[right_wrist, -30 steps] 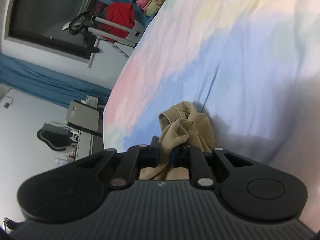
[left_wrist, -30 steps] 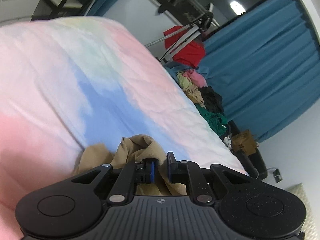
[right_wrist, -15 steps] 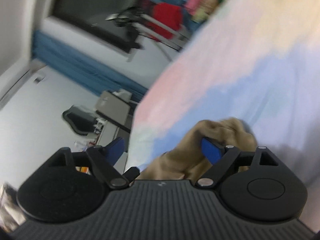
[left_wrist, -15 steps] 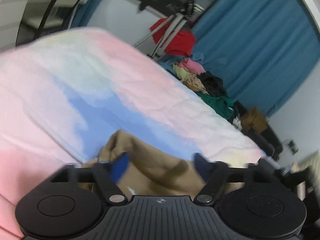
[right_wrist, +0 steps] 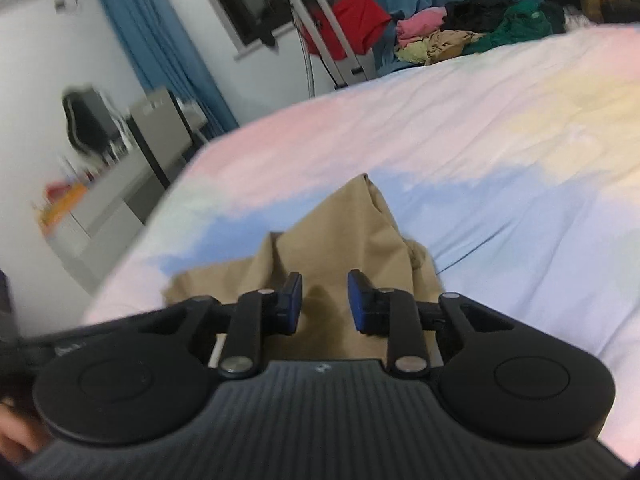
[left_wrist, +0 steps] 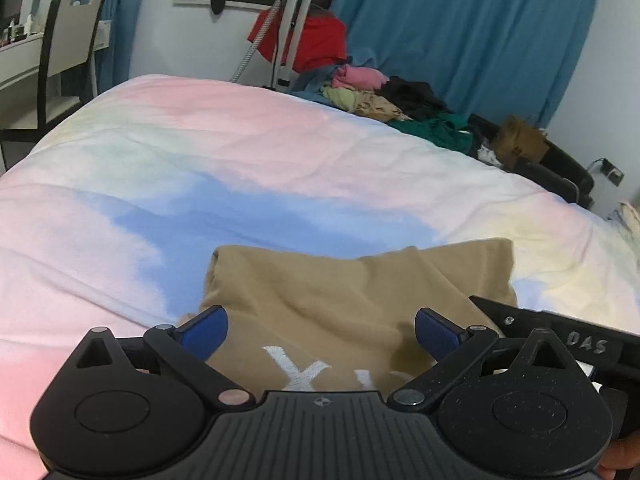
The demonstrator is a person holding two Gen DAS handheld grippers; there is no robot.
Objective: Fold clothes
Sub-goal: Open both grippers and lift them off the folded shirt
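Observation:
A tan garment [left_wrist: 340, 288] with white letters lies in a folded heap on the pastel bedspread [left_wrist: 240, 152], close to the near edge. My left gripper [left_wrist: 320, 334] is wide open just above its near part and holds nothing. In the right wrist view the same tan garment [right_wrist: 352, 232] lies under my right gripper [right_wrist: 324, 304], whose jaws stand partly open and empty above the cloth. Part of the right gripper's body [left_wrist: 568, 340] shows at the right of the left wrist view.
A pile of loose clothes [left_wrist: 384, 96] lies at the bed's far edge, beside a red garment [left_wrist: 316, 40] on a metal stand. Blue curtains [left_wrist: 460, 28] hang behind. A chair and desk [left_wrist: 60, 52] stand to the left, a cardboard box [left_wrist: 520, 140] to the right.
Both grippers were shut on the bunched tan garment a second ago. They opened and let it go; it now lies spread on the bed. Both views have swung level.

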